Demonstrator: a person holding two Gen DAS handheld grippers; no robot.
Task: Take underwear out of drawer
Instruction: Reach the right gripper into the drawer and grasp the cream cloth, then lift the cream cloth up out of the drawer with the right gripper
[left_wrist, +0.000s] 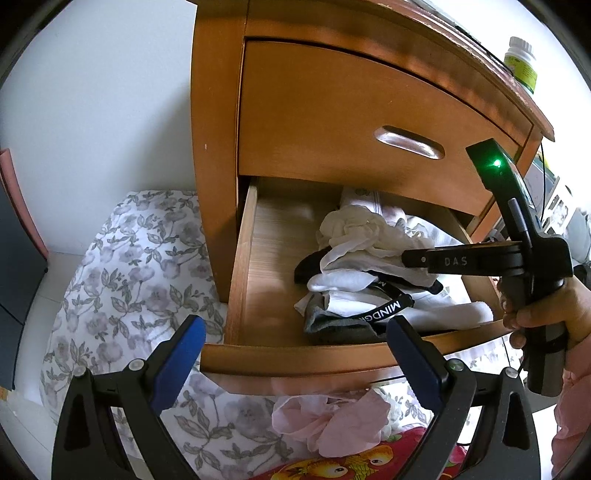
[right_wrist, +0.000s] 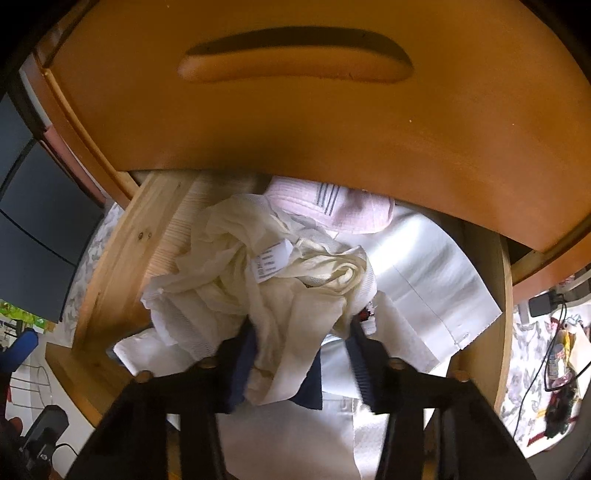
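Cream underwear (right_wrist: 280, 295), thin and crumpled, lies on top of the clothes heap in the open lower drawer (left_wrist: 295, 356), toward the middle-back, just under the closed upper drawer front (right_wrist: 332, 122). A white care tag (right_wrist: 269, 264) shows on its upper folds. No clean long axis: the piece is bunched. One loose fold trails toward the drawer front, and that fold runs roughly front-to-back.

Right gripper (right_wrist: 301, 363) points steeply down into the heap, its jaws drawn in on that trailing fold, with cloth bunched between the dark pads. The grip looks set or nearly set.

Under it: white folded garments (right_wrist: 424, 266), a pink piece (right_wrist: 351, 210) at the back, and a black waistband with lettering (left_wrist: 388, 312).

Judgement for the step: squeeze firmly on the cream cloth alone, then lift straight up and out toward the front, staying clear of the upper drawer front. Go slowly, since neighbouring pieces may drag along.

Left gripper (left_wrist: 295, 354) hovers before the drawer front with jaws spread wide, empty. Pink cloth (left_wrist: 332, 421) lies on the floral bedding (left_wrist: 122, 280) below.
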